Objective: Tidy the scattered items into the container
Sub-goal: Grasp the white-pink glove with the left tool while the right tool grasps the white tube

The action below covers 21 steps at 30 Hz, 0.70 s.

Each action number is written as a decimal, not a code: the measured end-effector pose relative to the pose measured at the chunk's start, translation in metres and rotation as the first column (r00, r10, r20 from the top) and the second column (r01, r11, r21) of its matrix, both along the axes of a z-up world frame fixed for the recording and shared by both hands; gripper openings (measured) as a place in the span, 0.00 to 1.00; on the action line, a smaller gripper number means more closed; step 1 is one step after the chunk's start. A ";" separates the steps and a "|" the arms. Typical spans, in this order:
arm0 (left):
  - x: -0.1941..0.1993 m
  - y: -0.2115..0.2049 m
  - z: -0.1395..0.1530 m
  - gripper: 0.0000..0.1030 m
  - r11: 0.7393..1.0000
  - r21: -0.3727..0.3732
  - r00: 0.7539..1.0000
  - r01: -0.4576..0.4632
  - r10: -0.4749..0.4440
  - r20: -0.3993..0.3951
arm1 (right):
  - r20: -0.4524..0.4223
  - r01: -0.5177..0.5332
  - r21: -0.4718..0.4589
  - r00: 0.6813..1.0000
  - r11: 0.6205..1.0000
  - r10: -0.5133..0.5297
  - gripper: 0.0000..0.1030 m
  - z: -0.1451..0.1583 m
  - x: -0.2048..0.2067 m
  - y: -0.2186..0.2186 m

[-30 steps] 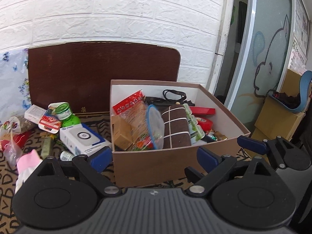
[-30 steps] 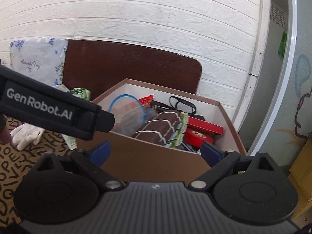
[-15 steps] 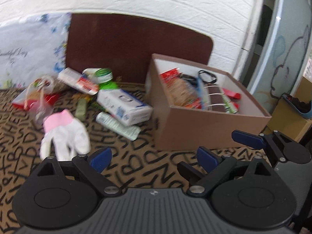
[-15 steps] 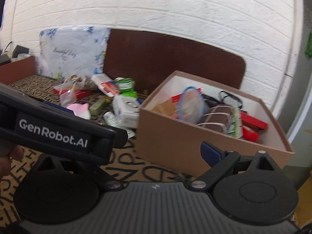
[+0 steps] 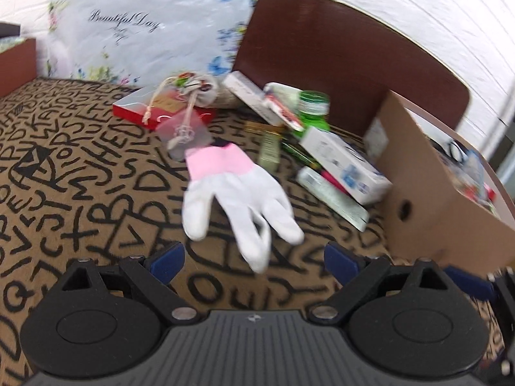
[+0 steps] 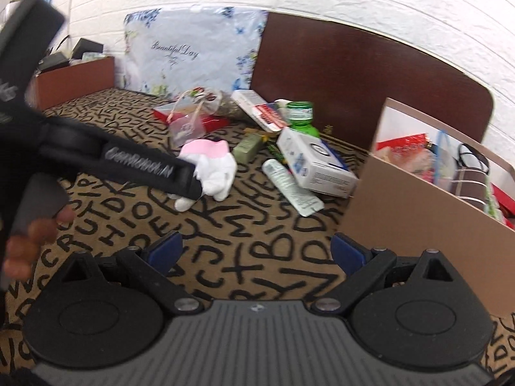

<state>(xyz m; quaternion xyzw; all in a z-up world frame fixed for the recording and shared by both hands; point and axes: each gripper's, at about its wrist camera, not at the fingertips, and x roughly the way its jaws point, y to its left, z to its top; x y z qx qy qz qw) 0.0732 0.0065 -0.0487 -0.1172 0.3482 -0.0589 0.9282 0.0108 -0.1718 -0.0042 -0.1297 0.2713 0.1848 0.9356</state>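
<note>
A white glove with a pink cuff [image 5: 235, 193] [image 6: 214, 167] lies on the letter-patterned cloth, just ahead of my open left gripper [image 5: 254, 259], whose fingers hold nothing. To its right lie a white box [image 5: 342, 164] [image 6: 313, 164], a pale tube [image 5: 333, 197] [image 6: 291, 186], a green-capped bottle [image 5: 313, 109] [image 6: 301, 115] and a red-and-white carton [image 5: 257, 103]. The brown cardboard box [image 5: 431, 199] [image 6: 415, 218] stands at the right, holding several items. My right gripper [image 6: 254, 254] is open and empty over bare cloth, left of the box.
A red flat box [image 5: 138, 109] and a clear drawstring pouch [image 5: 186, 128] sit behind the glove. A floral bag [image 5: 151, 29] and a dark brown board [image 5: 338, 64] lean on the white brick wall. A hand [image 6: 35, 231] holds the left gripper's body [image 6: 122, 164].
Both grippers have swung left, away from the cardboard box. The glove and the scattered pile now lie ahead of the left gripper; the box has slid to the right edge of both views.
</note>
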 end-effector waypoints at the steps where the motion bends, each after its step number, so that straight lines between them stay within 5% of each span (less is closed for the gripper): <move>1: 0.006 0.002 -0.002 0.92 1.000 -0.005 1.000 -0.007 0.006 -0.004 | -0.003 -0.004 -0.005 1.000 1.000 0.004 0.93 -0.001 0.002 0.003; 10: 0.053 -0.008 -0.019 0.89 1.000 -0.012 0.999 0.005 -0.006 -0.038 | -0.041 -0.009 -0.031 0.999 0.999 0.007 0.86 -0.020 0.038 0.018; 13: 0.067 -0.010 -0.025 0.81 1.000 0.008 0.999 -0.004 0.004 -0.045 | -0.043 -0.017 -0.051 0.999 0.999 0.015 0.84 -0.027 0.050 0.024; 18: 0.074 -0.008 -0.029 0.39 0.995 0.102 1.000 -0.012 0.012 -0.006 | -0.032 -0.017 -0.072 0.999 0.997 0.014 0.82 -0.034 0.076 0.032; 21: 0.073 0.003 -0.028 0.22 0.995 0.095 1.000 0.018 -0.018 -0.002 | -0.024 -0.007 -0.083 1.000 0.996 0.005 0.81 -0.038 0.092 0.035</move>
